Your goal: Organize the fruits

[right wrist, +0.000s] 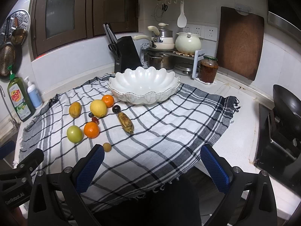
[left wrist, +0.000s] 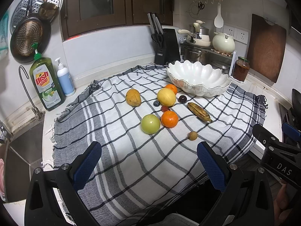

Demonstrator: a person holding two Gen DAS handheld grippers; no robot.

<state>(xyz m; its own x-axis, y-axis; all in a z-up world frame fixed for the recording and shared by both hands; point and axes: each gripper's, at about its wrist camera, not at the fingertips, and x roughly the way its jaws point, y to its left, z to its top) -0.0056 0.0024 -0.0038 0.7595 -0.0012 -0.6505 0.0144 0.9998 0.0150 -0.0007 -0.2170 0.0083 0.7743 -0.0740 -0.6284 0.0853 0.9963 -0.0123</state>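
Both grippers hover at the near edge of the checked cloth (left wrist: 131,160), well short of the bowl (right wrist: 144,86). Left gripper (left wrist: 149,166): jaws wide apart, nothing between them. Right gripper (right wrist: 152,167): same, jaws apart and empty.

Progress, judged from the layout: nothing is sorted yet. The bowl looks empty in both views, and every fruit lies on the cloth on the near-left side of it.

Near to far, relative to the bowl:
- small tan round fruit (left wrist: 193,136), farthest from the bowl, closest to the grippers
- green apple (left wrist: 150,124) and an orange (left wrist: 169,119), side by side and close together
- spotted banana (left wrist: 199,112), between the tan fruit and the bowl
- small red fruit (left wrist: 165,108), blueberry (left wrist: 156,103), dark plum (left wrist: 182,99)
- lemon (left wrist: 166,96) and mango (left wrist: 133,97)
- second orange (left wrist: 171,88), just beside the bowl's near wall

The whole lot is left to move, if the bowl is the target.

Readable text: "Dish soap" and "LEMON" on the green bottle (left wrist: 47,84), far left of the bowl by the faucet. "DAS" and "GenRobot.AI" show on the gripper bodies. The knife block's (left wrist: 166,47) label is too small to read.
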